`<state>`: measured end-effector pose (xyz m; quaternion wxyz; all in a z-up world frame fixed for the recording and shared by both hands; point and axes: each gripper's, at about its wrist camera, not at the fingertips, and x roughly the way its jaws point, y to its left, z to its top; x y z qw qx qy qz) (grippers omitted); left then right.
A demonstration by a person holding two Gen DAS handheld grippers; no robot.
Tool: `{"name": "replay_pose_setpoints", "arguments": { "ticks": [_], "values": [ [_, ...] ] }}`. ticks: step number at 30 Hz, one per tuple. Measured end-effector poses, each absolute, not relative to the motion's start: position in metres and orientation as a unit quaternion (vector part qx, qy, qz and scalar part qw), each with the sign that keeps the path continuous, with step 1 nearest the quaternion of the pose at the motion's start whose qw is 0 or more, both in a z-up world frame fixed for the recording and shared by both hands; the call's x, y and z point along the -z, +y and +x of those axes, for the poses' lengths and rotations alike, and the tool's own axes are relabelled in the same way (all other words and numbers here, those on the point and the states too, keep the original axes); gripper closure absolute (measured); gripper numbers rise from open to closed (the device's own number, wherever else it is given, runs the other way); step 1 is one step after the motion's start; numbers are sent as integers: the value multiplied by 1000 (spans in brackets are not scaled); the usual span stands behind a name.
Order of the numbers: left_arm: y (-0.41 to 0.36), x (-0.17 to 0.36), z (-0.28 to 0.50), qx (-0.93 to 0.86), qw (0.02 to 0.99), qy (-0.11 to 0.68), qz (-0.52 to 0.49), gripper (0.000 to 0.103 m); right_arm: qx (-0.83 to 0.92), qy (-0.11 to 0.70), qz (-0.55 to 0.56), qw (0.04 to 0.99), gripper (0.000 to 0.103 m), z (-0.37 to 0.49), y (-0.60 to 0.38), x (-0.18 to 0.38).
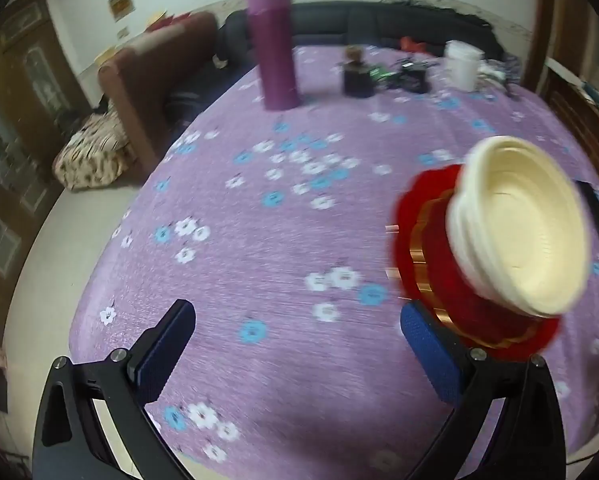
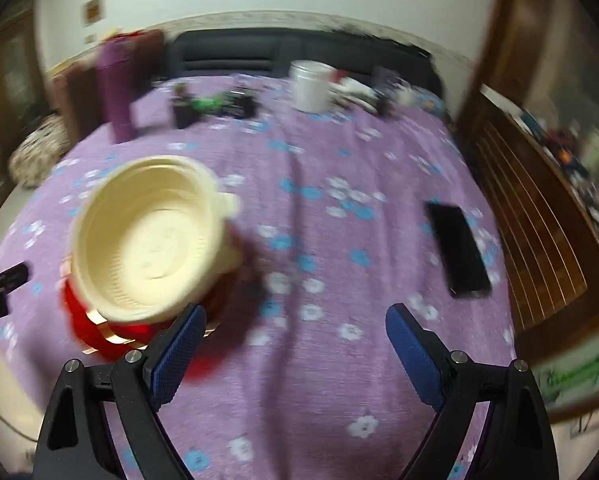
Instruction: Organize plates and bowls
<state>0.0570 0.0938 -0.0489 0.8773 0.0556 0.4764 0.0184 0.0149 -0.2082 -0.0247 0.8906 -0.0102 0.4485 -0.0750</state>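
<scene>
Nearest the cameras, both grippers stand wide open with nothing between their blue pads. The left gripper (image 1: pixel 297 350) hovers over bare purple cloth, its right finger just beside the edge of the red plates. The right gripper (image 2: pixel 295 354) hangs over the cloth too, its left finger close against the same stack; whether it touches the stack is hard to tell through the blur.

Just past the fingers sits the task's work: a stack of cream bowls (image 1: pixel 519 232) nested one inside another, resting on top of a stack of red plates (image 1: pixel 431 264) with gold trim. In the right wrist view the bowls (image 2: pixel 147 240) cover most of the plates (image 2: pixel 95 328), so only a red crescent shows below them. The whole pile stands on the desk (image 1: pixel 259 264), towards the left gripper's right side.

Judging from this, the gathering looks largely done: the bowls are nested and the plates are piled under them. No loose plate or bowl shows elsewhere on the cloth. What may remain is squaring up the pile, which looks slightly off-centre, though blur makes that uncertain.

Further off lies a black phone (image 2: pixel 457 252), well apart from the stack. At the far edge stand a purple flask (image 1: pixel 273 46), a small dark jar (image 1: pixel 355 74) and a white cup (image 1: pixel 463 66).
</scene>
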Motion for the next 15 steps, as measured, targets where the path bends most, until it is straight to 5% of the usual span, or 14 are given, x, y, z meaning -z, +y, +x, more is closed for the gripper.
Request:
{"name": "replay_pose_setpoints", "arguments": {
  "ticks": [15],
  "values": [
    [123,111,116,-3,858,505,95,0,195,480,90,850,10,38,-281,118]
  ]
}}
